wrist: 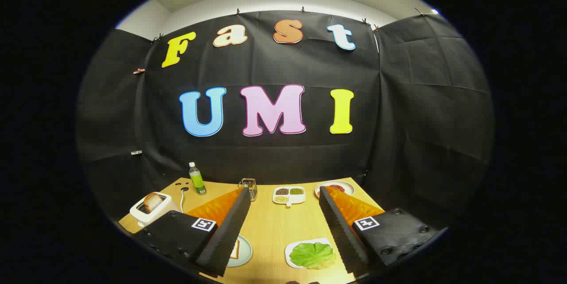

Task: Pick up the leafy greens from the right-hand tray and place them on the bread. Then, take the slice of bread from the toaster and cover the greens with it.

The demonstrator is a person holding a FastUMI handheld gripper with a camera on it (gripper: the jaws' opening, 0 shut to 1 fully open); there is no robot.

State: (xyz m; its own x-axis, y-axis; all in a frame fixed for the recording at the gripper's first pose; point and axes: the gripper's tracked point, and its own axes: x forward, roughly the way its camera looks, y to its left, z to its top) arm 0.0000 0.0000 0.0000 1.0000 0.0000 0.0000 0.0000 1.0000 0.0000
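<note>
Hovered with gripper [283, 226] wide open and empty, first step unstarted; next, down onto greens [312, 255] at lower centre.

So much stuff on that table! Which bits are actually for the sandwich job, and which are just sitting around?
For the job: leafy greens on their tray; bread on the plate; bread slice in the toaster; the tongs, open, holding nothing.

Just lying about: green bottle; metal grater; divided dish of beans; plate of red food.
</note>
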